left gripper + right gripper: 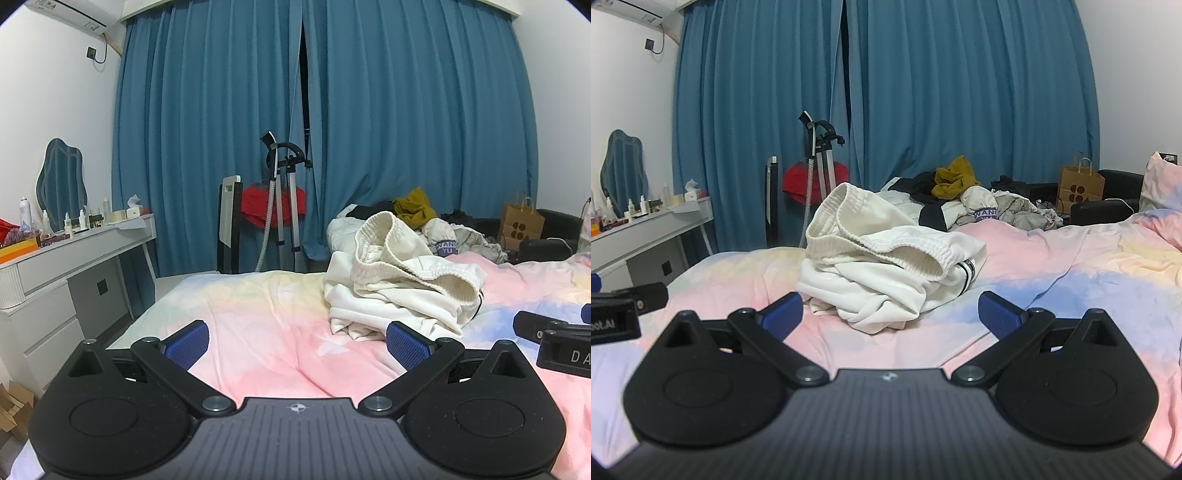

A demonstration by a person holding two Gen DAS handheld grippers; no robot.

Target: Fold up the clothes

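both grippers' fingers spread wide, left gripper [297,343], right gripper [890,314], crumpled white garment [886,266] beyond, underside hidden

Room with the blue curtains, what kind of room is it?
Most likely a bedroom: there is a bed with a crumpled white garment on it, and a dressing table with a mirror.
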